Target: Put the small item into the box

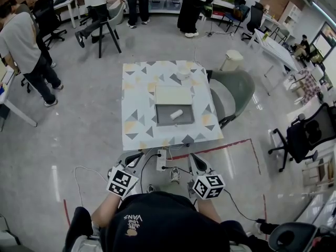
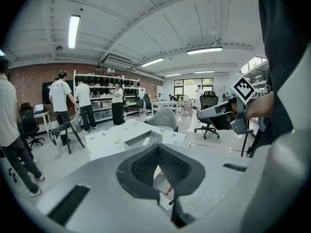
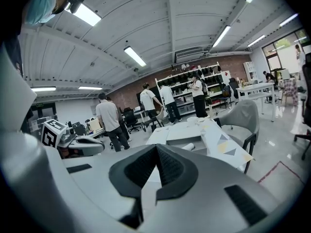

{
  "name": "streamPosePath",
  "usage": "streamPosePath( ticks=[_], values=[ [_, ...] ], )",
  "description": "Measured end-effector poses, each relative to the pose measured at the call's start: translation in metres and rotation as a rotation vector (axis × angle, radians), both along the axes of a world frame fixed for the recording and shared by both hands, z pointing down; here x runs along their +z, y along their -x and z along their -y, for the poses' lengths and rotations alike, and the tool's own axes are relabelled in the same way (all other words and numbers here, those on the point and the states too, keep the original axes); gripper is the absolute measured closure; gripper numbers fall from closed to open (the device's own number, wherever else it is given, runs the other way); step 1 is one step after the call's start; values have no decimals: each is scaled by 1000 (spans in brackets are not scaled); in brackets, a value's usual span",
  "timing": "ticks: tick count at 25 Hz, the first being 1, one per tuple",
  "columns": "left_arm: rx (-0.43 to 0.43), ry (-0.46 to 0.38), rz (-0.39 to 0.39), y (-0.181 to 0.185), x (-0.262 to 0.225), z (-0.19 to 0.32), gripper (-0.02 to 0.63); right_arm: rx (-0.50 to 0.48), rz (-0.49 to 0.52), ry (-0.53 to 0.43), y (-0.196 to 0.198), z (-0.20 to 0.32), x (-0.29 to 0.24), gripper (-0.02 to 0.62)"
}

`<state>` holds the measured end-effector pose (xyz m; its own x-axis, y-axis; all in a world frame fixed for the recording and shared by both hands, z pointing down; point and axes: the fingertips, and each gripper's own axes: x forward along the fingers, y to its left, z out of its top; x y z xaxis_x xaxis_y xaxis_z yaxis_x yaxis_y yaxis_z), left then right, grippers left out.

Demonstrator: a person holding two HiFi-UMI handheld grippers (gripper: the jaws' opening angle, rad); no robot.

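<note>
A shallow grey box [image 1: 174, 113] with its pale lid [image 1: 174, 95] folded back lies on the patterned table [image 1: 137, 109]. The small item, a white cylinder [image 1: 176, 114], rests inside the box. Both show in the left gripper view, box [image 2: 138, 139] and cylinder [image 2: 146, 141], and in the right gripper view, box [image 3: 181, 140] and cylinder [image 3: 188, 146]. My left gripper [image 1: 134, 161] and right gripper [image 1: 197, 165] are held close to my body, well short of the table. In their own views the left gripper [image 2: 157, 155] and right gripper [image 3: 156, 153] are shut with nothing between the pads.
A white bowl [image 1: 183, 73] sits at the table's far edge. A grey chair [image 1: 234, 91] stands at the table's right, a white bin [image 1: 231, 60] behind it. A power strip [image 1: 161, 160] with cables lies on the floor before me. Several people stand at the back.
</note>
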<state>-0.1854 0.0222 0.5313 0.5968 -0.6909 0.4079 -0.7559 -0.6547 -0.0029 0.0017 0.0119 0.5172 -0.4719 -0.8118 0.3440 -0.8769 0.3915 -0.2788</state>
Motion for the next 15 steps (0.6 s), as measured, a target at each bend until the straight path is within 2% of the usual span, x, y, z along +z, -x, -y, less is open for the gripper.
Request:
streamPosePath(
  ticks=[15],
  values=[
    [29, -4, 0, -13, 3, -12, 598, 2, -14, 7, -6, -14, 3, 595]
  ],
)
